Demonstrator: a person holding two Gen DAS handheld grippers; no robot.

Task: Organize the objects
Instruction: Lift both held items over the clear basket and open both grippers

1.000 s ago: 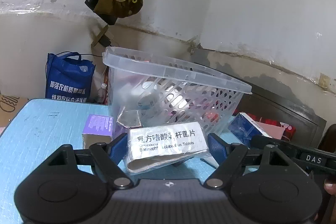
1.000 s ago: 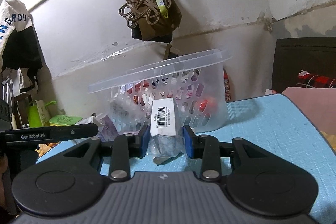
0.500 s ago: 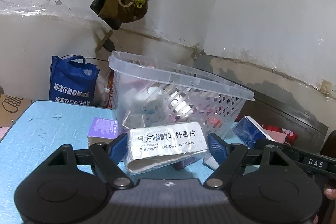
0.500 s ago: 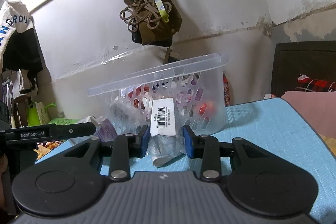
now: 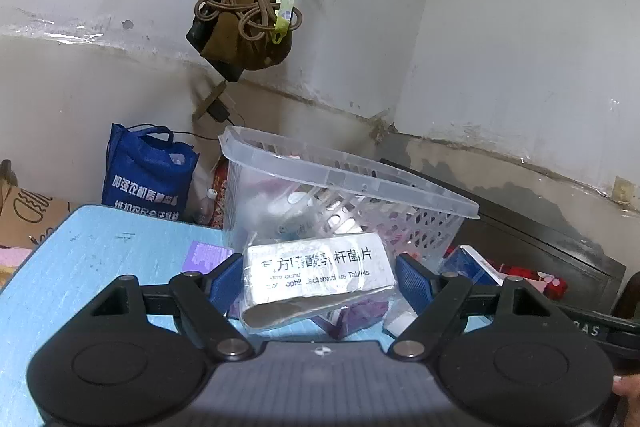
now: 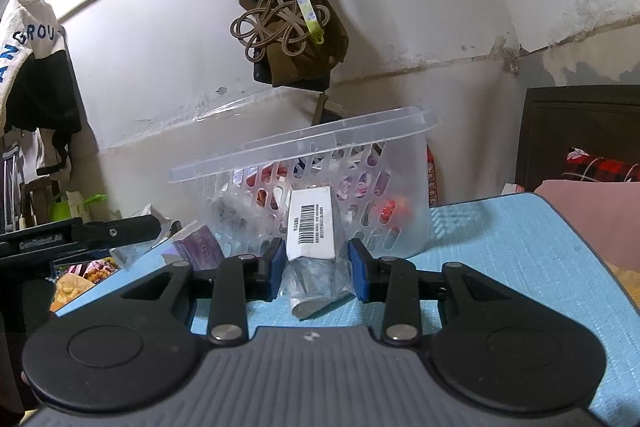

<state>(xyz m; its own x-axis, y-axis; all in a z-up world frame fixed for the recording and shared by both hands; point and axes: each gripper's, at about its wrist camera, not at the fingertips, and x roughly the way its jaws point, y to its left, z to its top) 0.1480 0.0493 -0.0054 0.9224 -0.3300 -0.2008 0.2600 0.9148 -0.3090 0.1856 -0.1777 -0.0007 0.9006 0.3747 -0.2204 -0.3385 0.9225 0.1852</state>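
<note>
Each gripper holds a wrapped box: the left gripper [image 5: 320,283] squeezes a white tablet box [image 5: 318,269] and the right gripper [image 6: 317,264] pinches a barcode box [image 6: 311,223]. Behind them, the clear basket [image 5: 344,211] already has things inside. A purple box [image 6: 198,247] waits on the blue table [image 6: 520,247]
</note>
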